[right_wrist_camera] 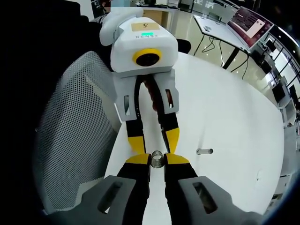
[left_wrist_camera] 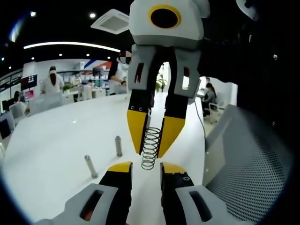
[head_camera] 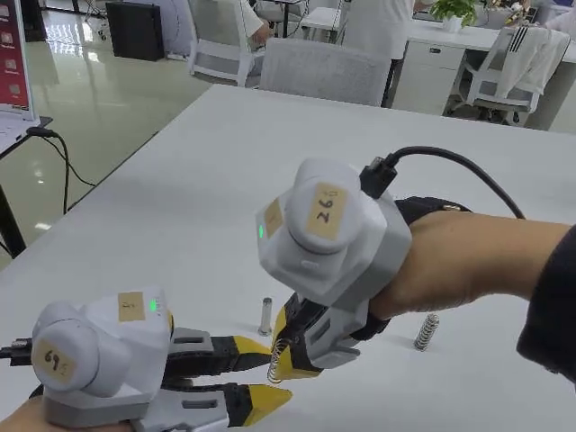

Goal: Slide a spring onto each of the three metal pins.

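Your right tongs (head_camera: 283, 355) were clenched on a spring (head_camera: 276, 360), pinching it across its coils between the two yellow-tipped jaws. They pointed steeply down at the white table (head_camera: 180, 198). In the right gripper view the spring (right_wrist_camera: 157, 159) sat squarely between the tips of those tongs (right_wrist_camera: 157, 160), seen end-on as a small ring. Your left tongs (head_camera: 274, 373) lay low over the near edge of the table, pointing toward the right tongs, and were released, the jaws standing apart with nothing held. In the left gripper view the right tongs (left_wrist_camera: 151, 145) came down from above, and the spring (left_wrist_camera: 150, 147) hung between their jaws. Its lower end reached just to the gap at the tips of your left tongs (left_wrist_camera: 146, 167); I could not tell whether it touched them. From the other side, the left tongs (right_wrist_camera: 154, 143) faced the right gripper view's camera, just beyond the spring. One metal pin (head_camera: 265, 317) stood upright on the table just beside the right tongs, with no spring on it. The left gripper view showed two bare pins, one nearer the spring (left_wrist_camera: 118, 146) and one further off (left_wrist_camera: 90, 166). In the right gripper view a pin (right_wrist_camera: 204, 151) showed to the side of the tongs. A second spring (head_camera: 426, 331) lay loose on the table under your right forearm, well apart from the pins.
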The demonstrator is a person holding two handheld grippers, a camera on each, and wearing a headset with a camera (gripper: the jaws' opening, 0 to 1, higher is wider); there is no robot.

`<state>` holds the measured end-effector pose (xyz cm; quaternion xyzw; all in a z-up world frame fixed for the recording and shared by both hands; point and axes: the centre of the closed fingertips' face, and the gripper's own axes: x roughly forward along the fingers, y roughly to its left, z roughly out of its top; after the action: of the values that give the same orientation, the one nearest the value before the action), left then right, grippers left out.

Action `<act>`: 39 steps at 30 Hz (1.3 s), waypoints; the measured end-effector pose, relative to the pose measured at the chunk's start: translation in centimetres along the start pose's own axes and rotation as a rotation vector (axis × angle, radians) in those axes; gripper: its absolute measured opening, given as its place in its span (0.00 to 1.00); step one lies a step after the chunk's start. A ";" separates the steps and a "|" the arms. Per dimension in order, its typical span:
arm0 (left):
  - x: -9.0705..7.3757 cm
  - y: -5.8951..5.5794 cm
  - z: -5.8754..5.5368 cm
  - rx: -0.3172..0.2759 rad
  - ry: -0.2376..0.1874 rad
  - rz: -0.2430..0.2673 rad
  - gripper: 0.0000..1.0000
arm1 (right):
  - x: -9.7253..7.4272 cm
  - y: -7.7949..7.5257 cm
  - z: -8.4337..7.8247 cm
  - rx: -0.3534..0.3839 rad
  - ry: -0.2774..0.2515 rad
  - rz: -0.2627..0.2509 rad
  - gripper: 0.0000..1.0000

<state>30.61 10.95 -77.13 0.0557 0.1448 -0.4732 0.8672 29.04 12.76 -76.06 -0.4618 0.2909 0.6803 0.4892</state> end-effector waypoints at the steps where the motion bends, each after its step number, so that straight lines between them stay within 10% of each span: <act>1: 0.0 0.0 0.0 -0.001 0.000 0.002 0.17 | 0.0 0.0 0.0 0.001 0.000 -0.001 0.08; 39: -1.4 2.2 -0.5 -0.041 -0.012 0.116 0.40 | -0.7 -1.6 -1.4 0.025 0.027 -0.034 0.08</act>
<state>31.65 13.41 -77.30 0.0434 0.1459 -0.4195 0.8949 31.09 11.89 -75.89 -0.4695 0.2980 0.6621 0.5023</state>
